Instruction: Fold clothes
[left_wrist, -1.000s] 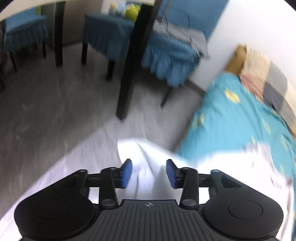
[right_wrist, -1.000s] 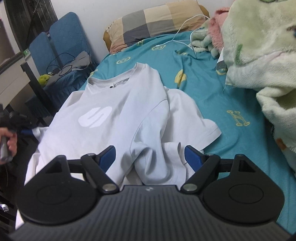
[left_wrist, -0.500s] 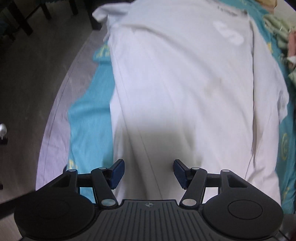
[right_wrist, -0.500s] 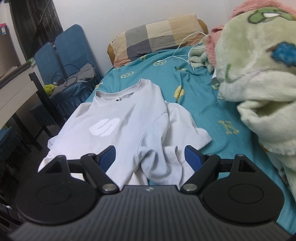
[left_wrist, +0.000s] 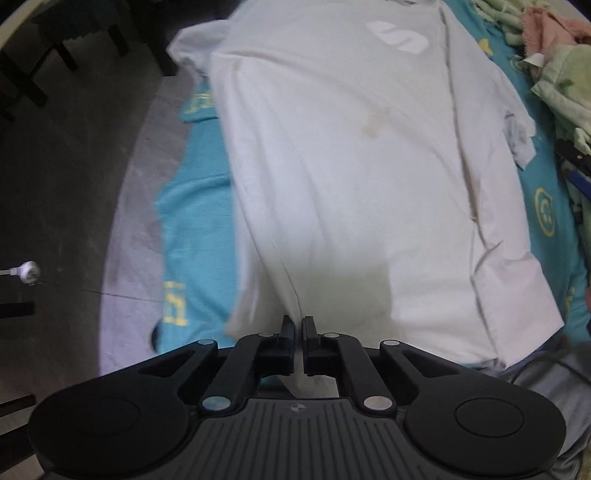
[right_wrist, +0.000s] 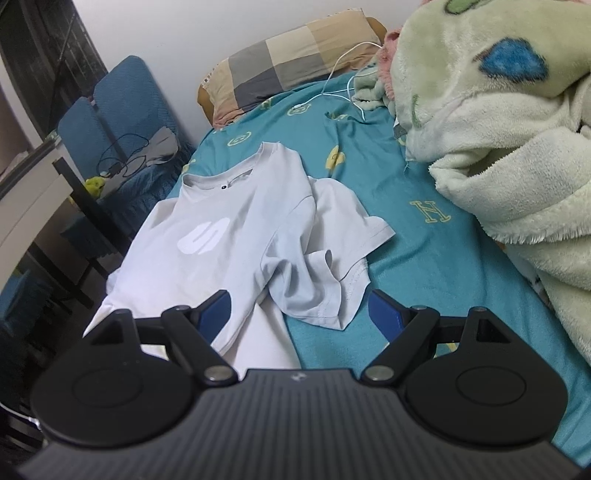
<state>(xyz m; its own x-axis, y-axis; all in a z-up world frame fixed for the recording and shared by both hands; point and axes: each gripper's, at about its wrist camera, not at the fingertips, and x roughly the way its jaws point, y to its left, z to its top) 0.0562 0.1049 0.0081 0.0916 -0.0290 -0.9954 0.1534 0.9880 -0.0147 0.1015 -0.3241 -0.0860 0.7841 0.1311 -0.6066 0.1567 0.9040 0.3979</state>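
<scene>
A white T-shirt (left_wrist: 351, 177) lies front-up on a teal bedsheet (right_wrist: 436, 258), collar toward a checked pillow (right_wrist: 288, 66), 1 sleeve crumpled at its side. The left gripper (left_wrist: 298, 326) is clenched on the shirt's bottom hem. The right gripper (right_wrist: 301, 314) hovers over the hem with jaws spread, holding nothing, beside a fleece blanket (right_wrist: 498, 110).

teal-sheeted bed (right_wrist: 436, 258), white t-shirt (right_wrist: 236, 240) spread flat, checked pillow (right_wrist: 288, 66), fleecy blanket (right_wrist: 498, 129)
</scene>
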